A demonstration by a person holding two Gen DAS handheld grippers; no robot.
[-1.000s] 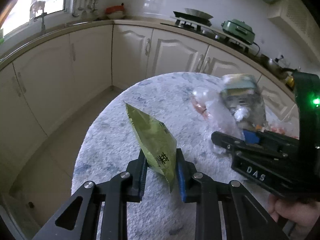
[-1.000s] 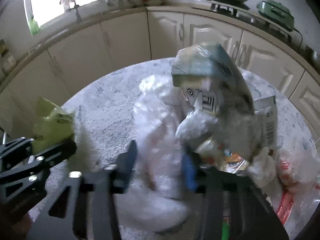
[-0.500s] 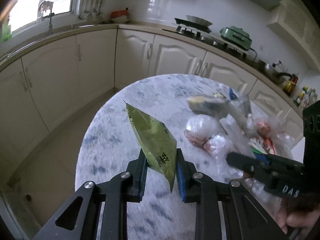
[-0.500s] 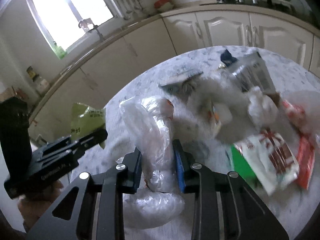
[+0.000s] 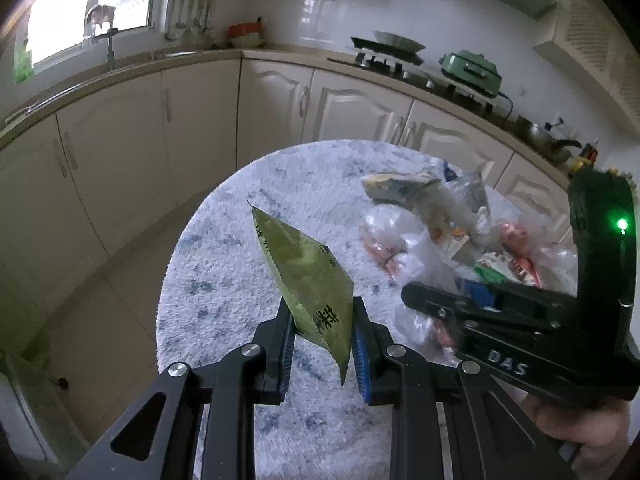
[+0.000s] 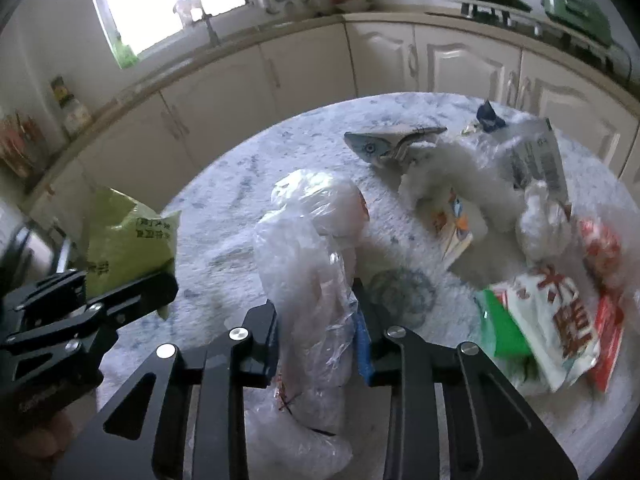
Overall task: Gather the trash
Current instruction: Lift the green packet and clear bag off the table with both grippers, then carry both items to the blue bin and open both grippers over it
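My left gripper [image 5: 320, 344] is shut on a green foil packet [image 5: 308, 276] and holds it above the round marbled table [image 5: 224, 272]. The packet also shows in the right wrist view [image 6: 128, 248], at the left. My right gripper [image 6: 316, 340] is shut on a crumpled clear plastic bag [image 6: 312, 264] and holds it above the table. The right gripper shows in the left wrist view [image 5: 440, 300], at the right, close beside the left one. A heap of wrappers [image 6: 540, 320] and plastic bags lies on the right half of the table.
White kitchen cabinets [image 5: 200, 120] curve round behind the table, with a worktop, a sink tap [image 5: 108, 40] under a window, a hob [image 5: 388, 52] and a green cooker [image 5: 472, 68]. The floor [image 5: 100, 300] lies left of the table.
My right gripper has lifted the clear plastic bag off the heap and drawn it left, towards the left gripper. The left gripper still holds the green packet in much the same place.
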